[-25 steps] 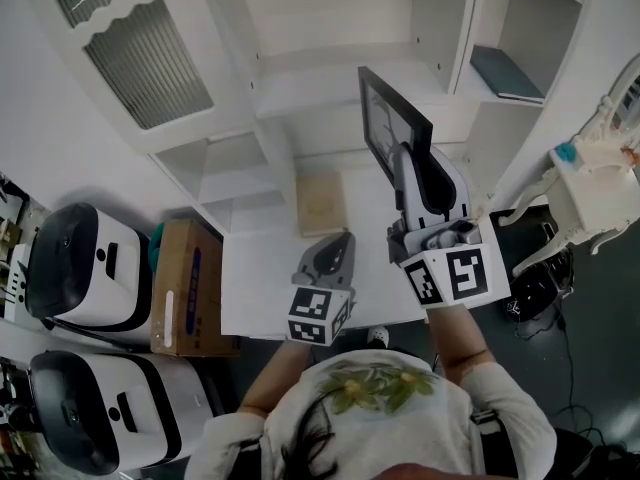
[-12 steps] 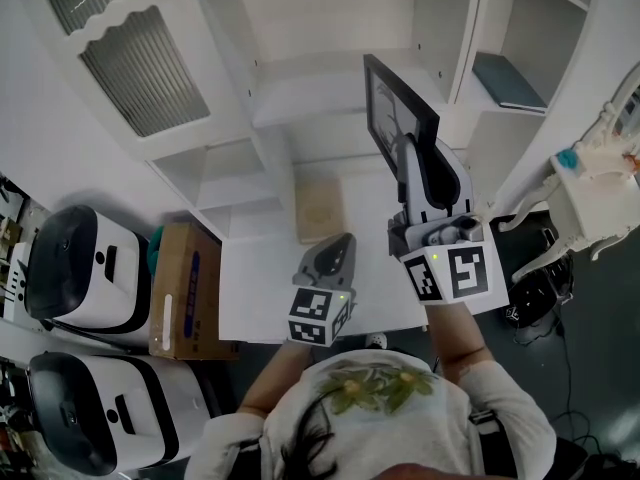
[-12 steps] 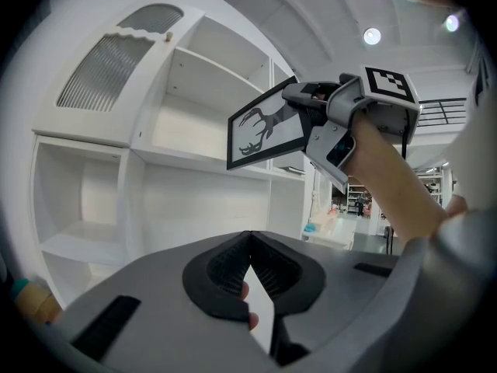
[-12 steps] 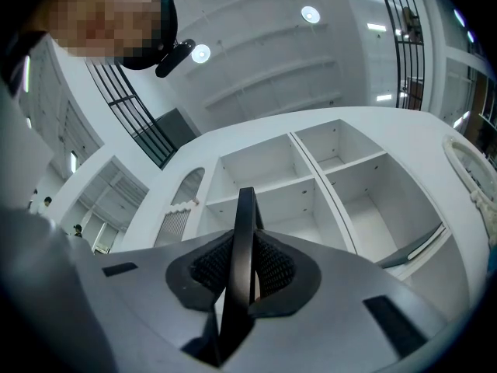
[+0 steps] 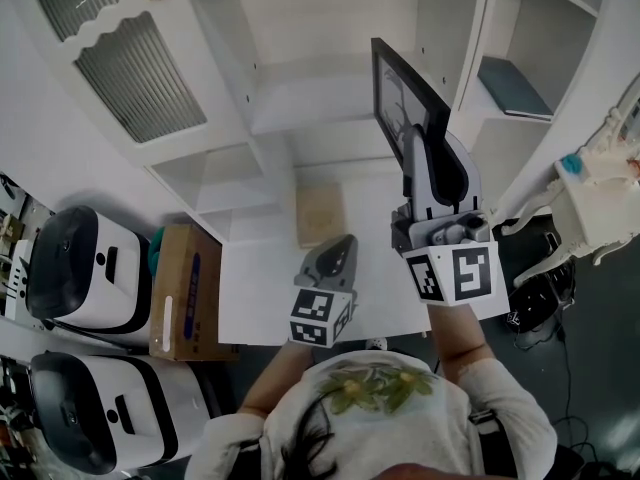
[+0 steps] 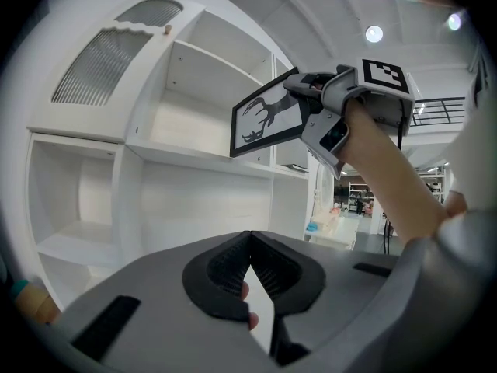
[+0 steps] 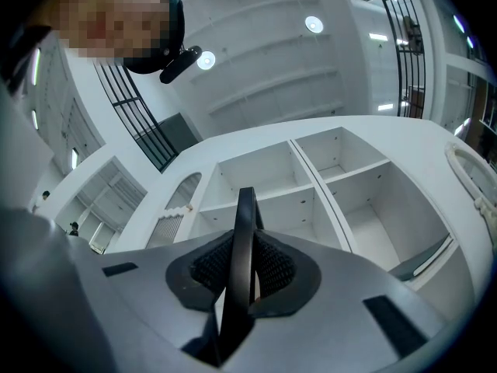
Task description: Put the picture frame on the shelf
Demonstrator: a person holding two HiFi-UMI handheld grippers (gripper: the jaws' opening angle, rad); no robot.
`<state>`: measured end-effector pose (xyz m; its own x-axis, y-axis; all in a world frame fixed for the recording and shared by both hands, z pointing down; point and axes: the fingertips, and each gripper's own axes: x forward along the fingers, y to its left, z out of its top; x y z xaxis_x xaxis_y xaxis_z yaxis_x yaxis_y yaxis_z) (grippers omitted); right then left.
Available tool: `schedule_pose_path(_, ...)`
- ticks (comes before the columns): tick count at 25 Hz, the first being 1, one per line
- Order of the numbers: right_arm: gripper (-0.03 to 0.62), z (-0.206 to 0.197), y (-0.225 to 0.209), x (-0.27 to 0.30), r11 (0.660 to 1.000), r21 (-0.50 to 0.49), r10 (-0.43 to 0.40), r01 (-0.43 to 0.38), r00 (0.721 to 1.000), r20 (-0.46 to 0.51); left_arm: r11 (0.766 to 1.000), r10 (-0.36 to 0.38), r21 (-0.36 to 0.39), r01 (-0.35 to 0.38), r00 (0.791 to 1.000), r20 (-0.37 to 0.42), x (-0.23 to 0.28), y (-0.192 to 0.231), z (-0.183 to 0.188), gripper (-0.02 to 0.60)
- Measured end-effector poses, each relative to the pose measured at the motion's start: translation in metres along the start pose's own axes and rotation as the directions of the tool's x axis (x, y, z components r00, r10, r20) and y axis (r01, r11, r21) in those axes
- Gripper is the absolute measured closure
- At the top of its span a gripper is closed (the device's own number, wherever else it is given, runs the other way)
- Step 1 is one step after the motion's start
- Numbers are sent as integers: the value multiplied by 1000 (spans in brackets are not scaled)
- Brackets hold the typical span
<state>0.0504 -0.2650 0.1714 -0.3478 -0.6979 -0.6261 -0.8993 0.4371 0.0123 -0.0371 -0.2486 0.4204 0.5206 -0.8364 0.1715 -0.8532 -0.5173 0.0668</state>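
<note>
Right tool (image 5: 422, 150) pinching black picture frame (image 5: 396, 93) before white shelf (image 5: 310, 103); left tool (image 5: 343, 243) pressed together.

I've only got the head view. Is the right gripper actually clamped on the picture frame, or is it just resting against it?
Observer: Clamped. The right gripper view shows the right gripper shut on the picture frame, its thin edge pinched between both fingers.
Operator: What is pictured on it?
Observer: The left gripper view shows a black deer silhouette with antlers.
Operator: Is the left gripper holding anything?
Observer: No. Its own view shows the left gripper shut, tips together, nothing between.
</note>
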Motion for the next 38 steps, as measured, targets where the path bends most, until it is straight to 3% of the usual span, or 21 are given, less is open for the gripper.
schedule_pose_path(22,517,-44,-25,33,998,-42,-39,36,997,-72,1000,31,3,-31,999,-11,21,18,2,554)
schedule_pose_path(38,517,-63,-32,47,998,-58,-24,17,991,-131,999,41,1,-41,999,-12,32,23,2,554)
